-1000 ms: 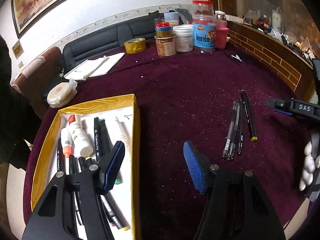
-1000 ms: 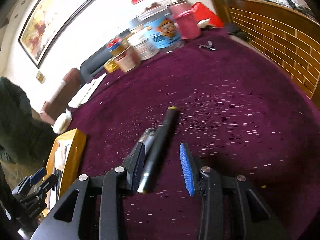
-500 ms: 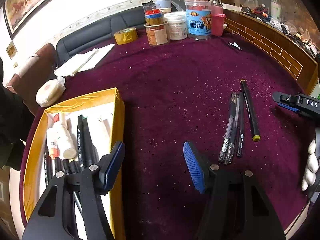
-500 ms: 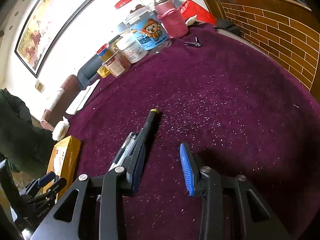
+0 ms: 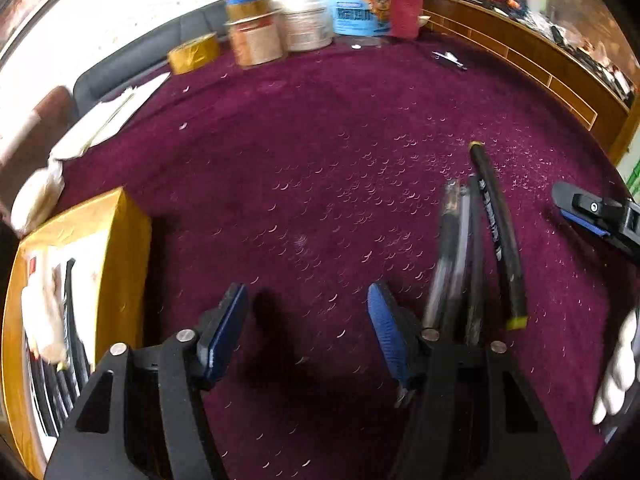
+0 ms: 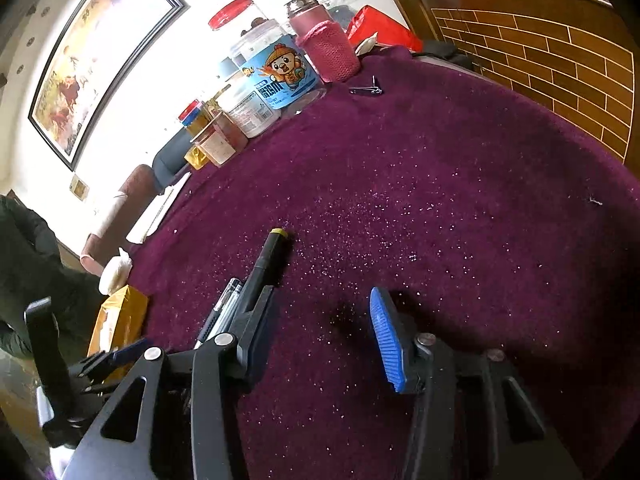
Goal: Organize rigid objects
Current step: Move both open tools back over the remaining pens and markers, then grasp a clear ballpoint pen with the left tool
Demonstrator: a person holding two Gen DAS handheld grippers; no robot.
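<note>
A black marker point(image 5: 496, 232) with yellow ends lies on the purple tablecloth beside several thinner pens point(image 5: 452, 264). My left gripper point(image 5: 304, 328) is open over bare cloth, with the pens just right of its right finger. At the left stands a yellow box point(image 5: 124, 240) holding markers and white tubes. In the right wrist view my right gripper point(image 6: 320, 328) has its jaws opening with nothing between them. The marker point(image 6: 268, 256) and pens point(image 6: 224, 304) lie beyond its left finger. The right gripper point(image 5: 592, 216) also shows at the right edge of the left wrist view.
Jars point(image 5: 356, 4), a pink bottle point(image 6: 324, 48) and a yellow tape roll point(image 5: 194, 54) stand at the table's far edge. A nail clipper point(image 6: 366, 89) lies nearby, papers point(image 5: 108, 120) at the far left. A wooden brick-patterned wall point(image 6: 560, 60) borders the right. A person in dark clothing point(image 6: 24, 256) is at the left.
My left gripper has moved right and lower, from over the yellow box to the cloth beside the pens. My right gripper's jaws have widened; the marker once between them now lies left of them.
</note>
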